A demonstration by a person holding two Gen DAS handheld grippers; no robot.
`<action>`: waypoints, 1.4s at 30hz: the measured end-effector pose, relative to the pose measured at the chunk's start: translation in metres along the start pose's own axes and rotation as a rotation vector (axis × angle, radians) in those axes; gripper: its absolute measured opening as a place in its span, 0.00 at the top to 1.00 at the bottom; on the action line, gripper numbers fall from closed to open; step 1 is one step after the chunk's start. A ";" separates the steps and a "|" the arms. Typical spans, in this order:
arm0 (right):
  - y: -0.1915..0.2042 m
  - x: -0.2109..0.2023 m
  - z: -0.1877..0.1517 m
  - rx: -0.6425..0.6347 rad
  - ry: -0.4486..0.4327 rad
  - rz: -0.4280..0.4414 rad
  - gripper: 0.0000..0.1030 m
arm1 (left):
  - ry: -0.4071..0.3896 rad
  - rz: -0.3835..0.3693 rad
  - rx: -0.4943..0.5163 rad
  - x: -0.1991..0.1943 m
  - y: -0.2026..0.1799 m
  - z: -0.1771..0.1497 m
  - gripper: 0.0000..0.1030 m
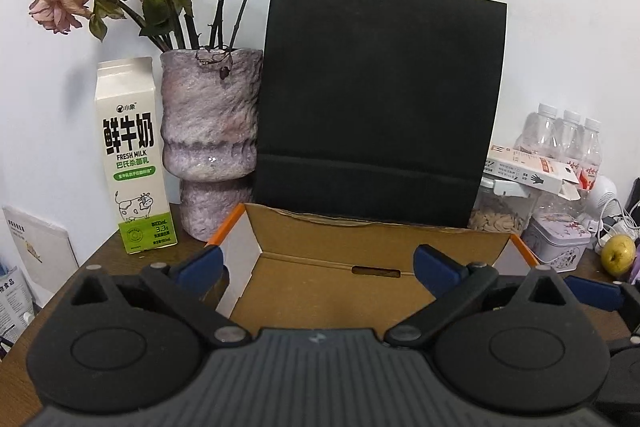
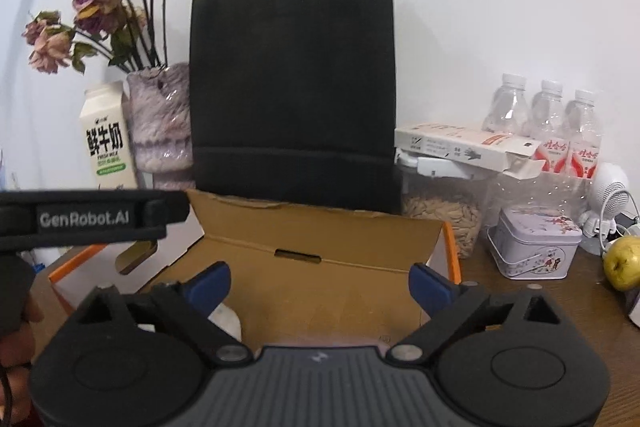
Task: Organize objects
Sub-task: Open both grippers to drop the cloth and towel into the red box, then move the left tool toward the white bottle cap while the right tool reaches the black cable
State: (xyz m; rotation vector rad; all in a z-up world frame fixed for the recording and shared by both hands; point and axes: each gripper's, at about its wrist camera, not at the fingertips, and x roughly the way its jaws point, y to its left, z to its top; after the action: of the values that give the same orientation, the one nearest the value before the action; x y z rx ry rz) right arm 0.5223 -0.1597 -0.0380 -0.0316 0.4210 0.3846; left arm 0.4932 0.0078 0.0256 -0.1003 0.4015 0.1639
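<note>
Hovering over the open box point(image 1: 340, 291) on the surface point(image 1: 132, 263), both grippers — left point(image 1: 320, 267), right point(image 2: 320, 287) — spread their fingers wide, holding nothing; a black bag point(image 1: 380, 99) stands just behind.

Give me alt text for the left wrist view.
The left gripper, open and empty, hovers over an open cardboard box on a wooden table. Behind stand a black paper bag, a vase of dried roses and a milk carton.

Left gripper point(image 1: 320, 265) spread wide over an open cardboard box point(image 1: 332, 287); black bag point(image 1: 380, 99), vase point(image 1: 210, 143) and milk carton point(image 1: 132, 155) stand behind.
</note>
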 end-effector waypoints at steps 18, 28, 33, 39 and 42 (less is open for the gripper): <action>0.000 -0.037 0.013 0.027 -0.032 0.013 0.00 | -0.052 -0.054 -0.007 -0.046 0.000 0.011 0.00; 0.002 -0.077 0.009 0.013 -0.050 0.009 0.00 | -0.066 -0.093 0.015 -0.092 -0.005 0.002 0.00; 0.005 -0.098 0.003 0.007 -0.051 0.002 0.00 | -0.076 -0.104 0.006 -0.116 -0.001 -0.002 0.00; 0.010 -0.129 -0.005 -0.008 -0.065 -0.005 0.00 | -0.074 -0.103 0.002 -0.143 0.006 -0.010 0.00; 0.009 -0.145 -0.011 0.000 -0.063 -0.008 0.00 | -0.063 -0.106 -0.004 -0.157 0.010 -0.017 0.00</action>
State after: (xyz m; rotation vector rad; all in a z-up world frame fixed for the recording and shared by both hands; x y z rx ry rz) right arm 0.3927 -0.2043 0.0110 -0.0210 0.3586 0.3766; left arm 0.3422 -0.0063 0.0718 -0.1197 0.3325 0.0631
